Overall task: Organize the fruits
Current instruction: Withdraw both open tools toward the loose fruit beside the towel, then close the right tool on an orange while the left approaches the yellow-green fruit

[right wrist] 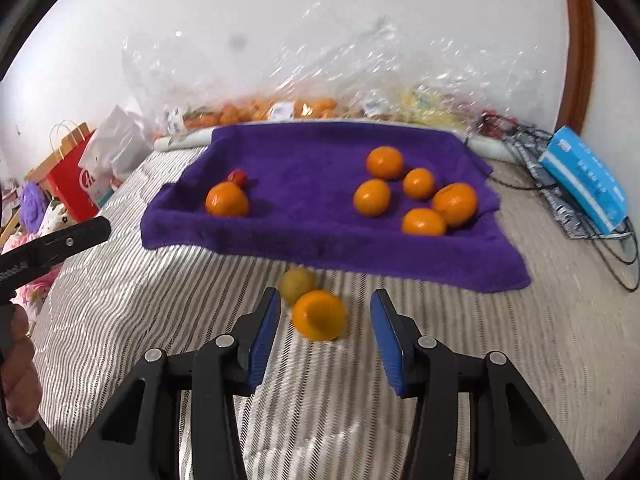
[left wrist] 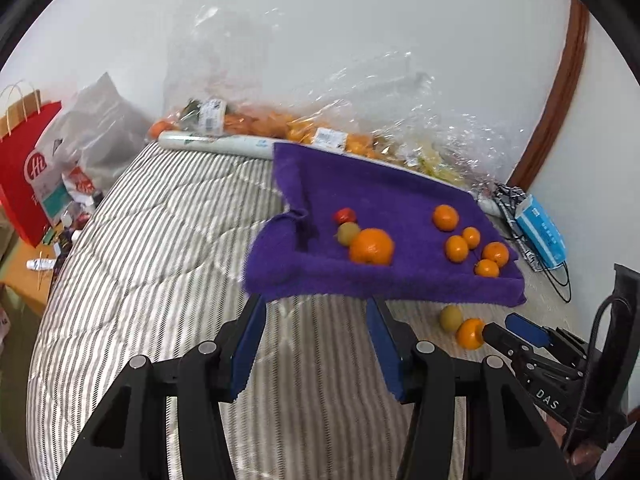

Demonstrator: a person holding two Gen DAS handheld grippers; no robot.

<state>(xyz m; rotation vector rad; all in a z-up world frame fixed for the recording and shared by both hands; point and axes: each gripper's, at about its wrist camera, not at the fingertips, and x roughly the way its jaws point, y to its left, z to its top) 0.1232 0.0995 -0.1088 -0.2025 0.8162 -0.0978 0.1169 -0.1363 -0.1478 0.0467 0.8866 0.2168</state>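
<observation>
Red paper bag (left wrist: pixel 24 184) standing left of striped bedding (left wrist: pixel 160 248); blue tissue pack (right wrist: pixel 582 178) lying right, black cables (right wrist: pixel 616 256) trailing beside it.

oranges (right wrist: pixel 416 196) on towel | orange (right wrist: pixel 319 315), greenish fruit (right wrist: pixel 297 283), perhaps lime, off it

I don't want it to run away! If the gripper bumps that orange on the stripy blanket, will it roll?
Probably. The orange is round and lies loose between the open fingers of the right hand-held gripper, nothing pinning it. The soft striped blanket may slow it. The greenish fruit beside it could stop a backward roll.
</observation>
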